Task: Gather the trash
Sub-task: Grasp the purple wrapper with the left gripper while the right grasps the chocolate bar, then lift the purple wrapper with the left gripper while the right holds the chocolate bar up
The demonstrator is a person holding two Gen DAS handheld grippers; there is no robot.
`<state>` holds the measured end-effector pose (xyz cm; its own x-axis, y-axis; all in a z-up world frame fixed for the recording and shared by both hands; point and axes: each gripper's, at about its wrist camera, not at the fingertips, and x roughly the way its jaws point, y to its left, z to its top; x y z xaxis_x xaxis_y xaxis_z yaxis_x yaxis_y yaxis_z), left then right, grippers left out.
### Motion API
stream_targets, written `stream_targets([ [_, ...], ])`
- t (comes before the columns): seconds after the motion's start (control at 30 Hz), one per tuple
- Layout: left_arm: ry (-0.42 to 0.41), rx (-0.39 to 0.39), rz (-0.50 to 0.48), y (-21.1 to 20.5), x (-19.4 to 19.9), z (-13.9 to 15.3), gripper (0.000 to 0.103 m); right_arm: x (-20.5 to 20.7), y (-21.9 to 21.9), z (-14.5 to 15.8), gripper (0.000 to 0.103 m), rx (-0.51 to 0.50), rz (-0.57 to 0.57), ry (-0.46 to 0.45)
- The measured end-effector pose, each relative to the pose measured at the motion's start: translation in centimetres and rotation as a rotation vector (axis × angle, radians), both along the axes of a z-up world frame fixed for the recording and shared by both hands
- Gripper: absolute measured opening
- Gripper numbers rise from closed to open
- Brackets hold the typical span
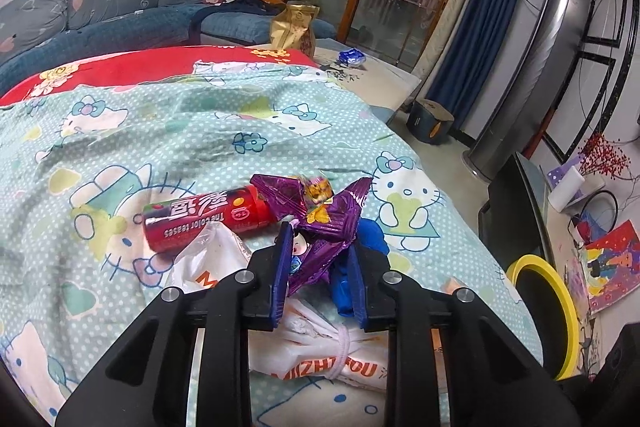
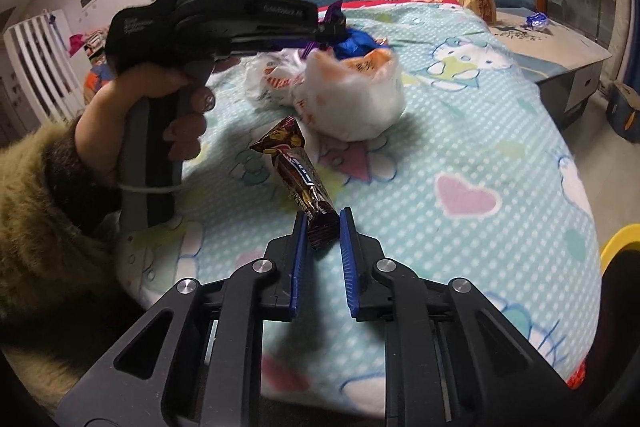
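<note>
In the left wrist view my left gripper (image 1: 320, 247) is shut on a crumpled purple wrapper (image 1: 320, 211), with a blue wrapper (image 1: 370, 235) bunched against its right finger. A red candy tube (image 1: 204, 223) lies just beyond on the cartoon-cat bedspread (image 1: 120, 131). A tied white plastic bag (image 1: 320, 359) sits under the fingers. In the right wrist view my right gripper (image 2: 323, 217) is shut on the near end of a brown snack bar wrapper (image 2: 298, 163). The left gripper (image 2: 340, 27), held by a hand (image 2: 120, 107) in a furry sleeve, hovers over the white bag (image 2: 352, 95).
A yellow-rimmed bin (image 1: 532, 261) stands on the floor past the bed's right edge, and its rim (image 2: 620, 239) also shows in the right wrist view. A gold bag (image 1: 292, 27) and a blue wrapper (image 1: 352, 58) rest on the low table (image 1: 384, 75) beyond the bed. A sofa lines the back wall.
</note>
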<state>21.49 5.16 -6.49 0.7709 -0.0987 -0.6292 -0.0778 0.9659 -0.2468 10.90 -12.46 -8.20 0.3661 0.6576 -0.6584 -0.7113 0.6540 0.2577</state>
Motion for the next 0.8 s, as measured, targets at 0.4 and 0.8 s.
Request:
stream_targets([
  [0.4,-0.021,-0.091,-0.032,0.9,-3.9,1.0,0.025,-1.3,0.4,0.3,0.012,-0.018,0.008,0.012],
  [0.8,-0.005,-0.127,-0.073,1.7,-6.4,0.6,0.025,-2.7,0.4,1.0,0.012,-0.044,0.02,-0.009],
])
